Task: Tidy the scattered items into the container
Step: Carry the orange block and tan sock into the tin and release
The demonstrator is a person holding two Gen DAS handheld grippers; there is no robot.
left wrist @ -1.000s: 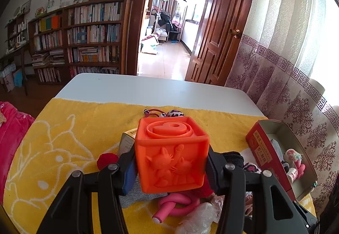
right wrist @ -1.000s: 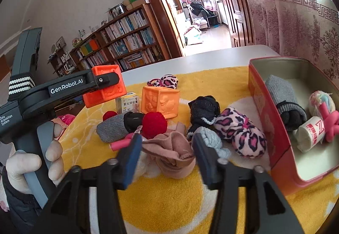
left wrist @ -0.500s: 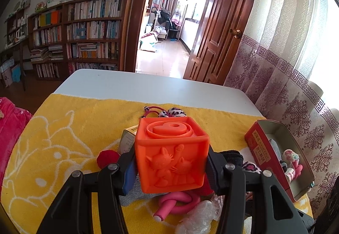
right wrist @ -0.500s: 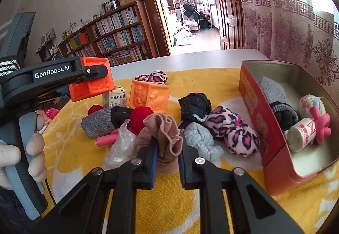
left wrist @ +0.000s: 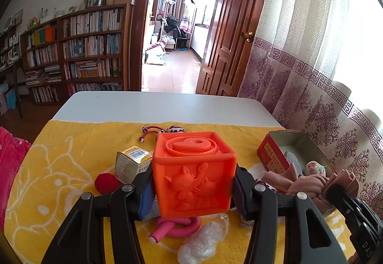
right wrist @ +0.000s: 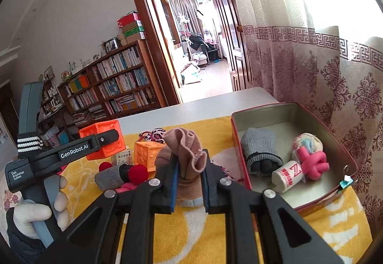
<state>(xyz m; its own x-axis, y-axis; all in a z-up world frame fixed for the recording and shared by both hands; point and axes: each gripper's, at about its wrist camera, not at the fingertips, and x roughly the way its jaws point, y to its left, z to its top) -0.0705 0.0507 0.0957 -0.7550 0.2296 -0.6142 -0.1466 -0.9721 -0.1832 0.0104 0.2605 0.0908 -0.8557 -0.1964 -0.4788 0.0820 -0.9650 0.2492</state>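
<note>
So the red tin sits at about 3 o'clock in the right wrist view, lid off, its near rim just past the right gripper's fingers. Inside there's a rolled grey sock along the left wall, a white printed tube and a pink knotted toy beside it, and a pastel fabric ball behind those. The back half of the tin floor at 1 o'clock is bare metal, so there's open space there (the near right corner looks free too).

The right gripper is clamped on a dusty-pink sock, jaws pinched close together with the sock bunched up above them. It hangs just left of the tin's near-left corner, over the yellow towel.

The left gripper is closed on an orange rubber cube, pads pressing both side faces, with the raised curl on top facing up. In the left wrist view the tin shows at 3 o'clock, partly behind the pink sock.

Loose on the towel at 9 to 11 o'clock in the right view: a second orange cube, a small medicine box, a grey and black sock, a red pompom and a leopard-print bundle. A crumpled plastic wrapper and another pink knot lie under the left gripper.

The white table runs bare past the towel's far edge at 12 o'clock.
</note>
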